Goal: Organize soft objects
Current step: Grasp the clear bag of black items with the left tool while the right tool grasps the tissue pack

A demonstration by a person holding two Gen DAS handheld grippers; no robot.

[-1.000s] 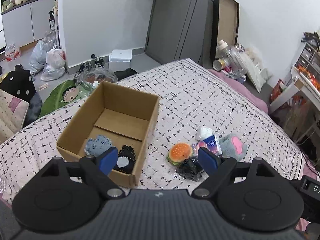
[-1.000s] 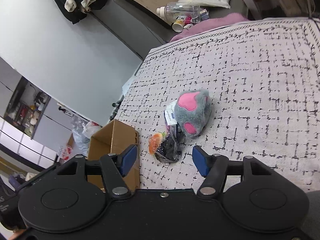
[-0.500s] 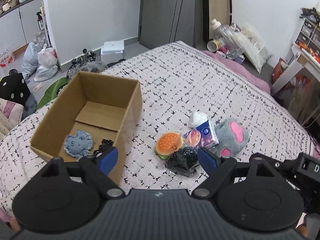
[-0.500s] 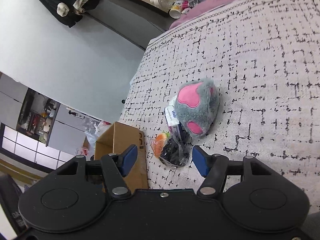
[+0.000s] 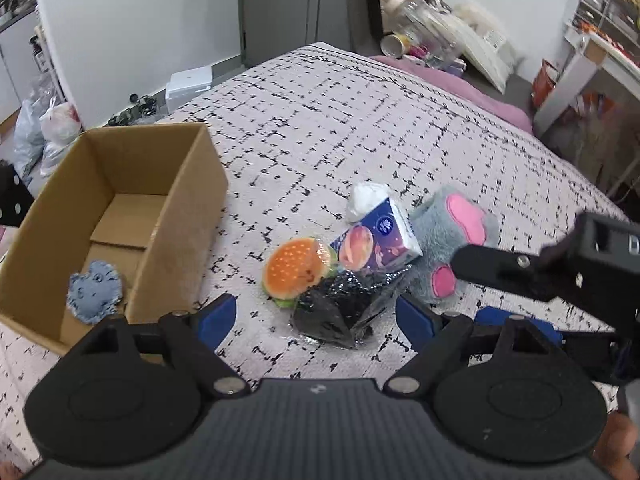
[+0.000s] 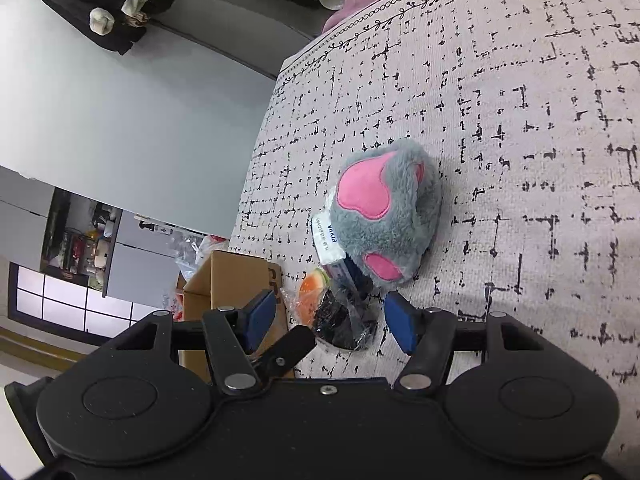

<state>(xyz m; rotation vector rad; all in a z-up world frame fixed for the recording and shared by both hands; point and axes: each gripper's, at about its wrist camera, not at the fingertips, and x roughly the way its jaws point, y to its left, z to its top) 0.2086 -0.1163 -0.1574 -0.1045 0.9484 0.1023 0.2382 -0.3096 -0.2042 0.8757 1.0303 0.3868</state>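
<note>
A small heap lies on the bed: a black item in clear wrap (image 5: 344,308), an orange burger toy (image 5: 298,270), a blue tissue pack (image 5: 376,240) and a grey plush paw with pink pads (image 5: 452,236). My left gripper (image 5: 316,320) is open, its fingers on either side of the black item. My right gripper (image 6: 328,316) is open just before the same black item (image 6: 344,320), with the grey paw (image 6: 388,208) beyond. A cardboard box (image 5: 116,216) at the left holds a blue fuzzy piece (image 5: 94,292).
The right gripper's body (image 5: 560,268) reaches in at the right of the left wrist view. The patterned bedspread (image 5: 360,120) stretches beyond the heap. Bottles and clutter (image 5: 420,32) lie past the bed's far edge. Bags (image 5: 44,128) sit on the floor at the left.
My left gripper has moved right from over the box to the heap and come closer to the black item. My right gripper has moved closer to the heap. Both stay open.
</note>
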